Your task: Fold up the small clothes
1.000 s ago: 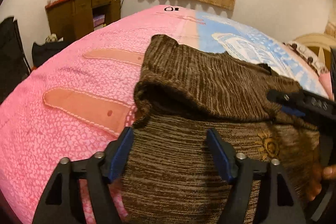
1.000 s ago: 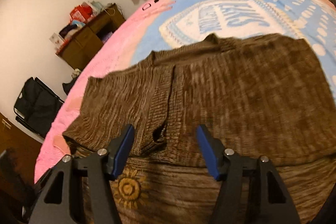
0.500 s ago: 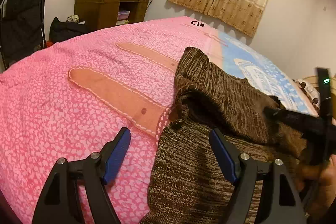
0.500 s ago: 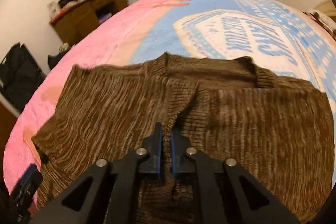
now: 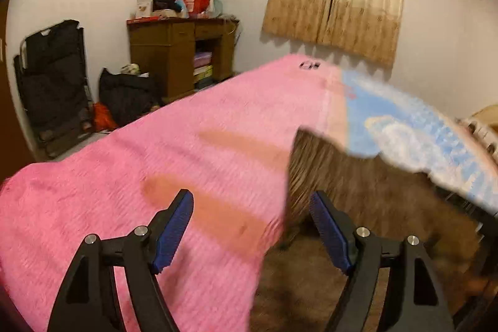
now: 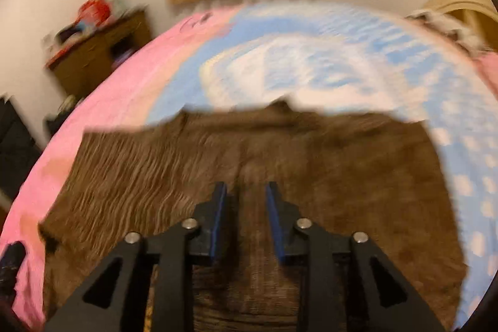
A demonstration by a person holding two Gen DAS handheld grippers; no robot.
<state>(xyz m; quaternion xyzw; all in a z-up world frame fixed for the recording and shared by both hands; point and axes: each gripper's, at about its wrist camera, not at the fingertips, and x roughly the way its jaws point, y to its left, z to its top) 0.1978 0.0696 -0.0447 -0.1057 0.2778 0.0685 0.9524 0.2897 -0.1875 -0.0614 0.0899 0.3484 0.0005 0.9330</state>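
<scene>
**Right jaws letting go of the folded sweater**

The brown knit sweater [image 6: 311, 176] is lying on the bed [image 5: 155, 161], filling the lower centre of the right wrist view and the lower right of the left wrist view, partly on the pink half of the cover and partly on the blue.

The right gripper [image 6: 244, 220] is sitting over the middle of the garment. Half a second ago its jaws were pinched together on a ridge of knit; they have just been opening and are now standing narrowly apart, with fabric showing between the pads but no longer squeezed. That is reading as a release, suggesting one fold is laid down.

The left gripper [image 5: 252, 226] is keeping its jaws wide and is holding nothing. A second ago it was hovering over the sweater's body; now it is framing mostly pink cover, with the garment's edge near its right pad. It is probably drawing back before the next fold.

Both views are blurred.
</scene>
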